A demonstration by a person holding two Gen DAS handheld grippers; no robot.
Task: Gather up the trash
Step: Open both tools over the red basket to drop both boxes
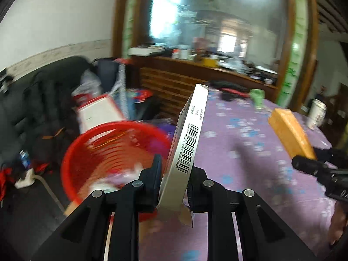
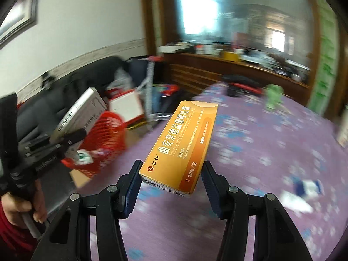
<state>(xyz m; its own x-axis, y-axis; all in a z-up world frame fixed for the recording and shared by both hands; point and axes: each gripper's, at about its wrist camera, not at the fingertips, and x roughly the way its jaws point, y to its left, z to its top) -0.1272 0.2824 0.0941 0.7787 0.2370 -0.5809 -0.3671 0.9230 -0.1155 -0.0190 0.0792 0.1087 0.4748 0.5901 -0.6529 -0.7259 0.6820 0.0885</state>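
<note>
Now we are holding the white box (image 1: 188, 134) in the left gripper (image 1: 174, 174), nearer the red basket (image 1: 113, 152) off the tabletop's left edge; the right gripper (image 2: 171, 178) is clamping the orange box (image 2: 182, 145) lengthwise.

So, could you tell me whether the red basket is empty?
Not empty: the red basket already has white and pale scraps lying at its bottom, seen through its open top.
</note>
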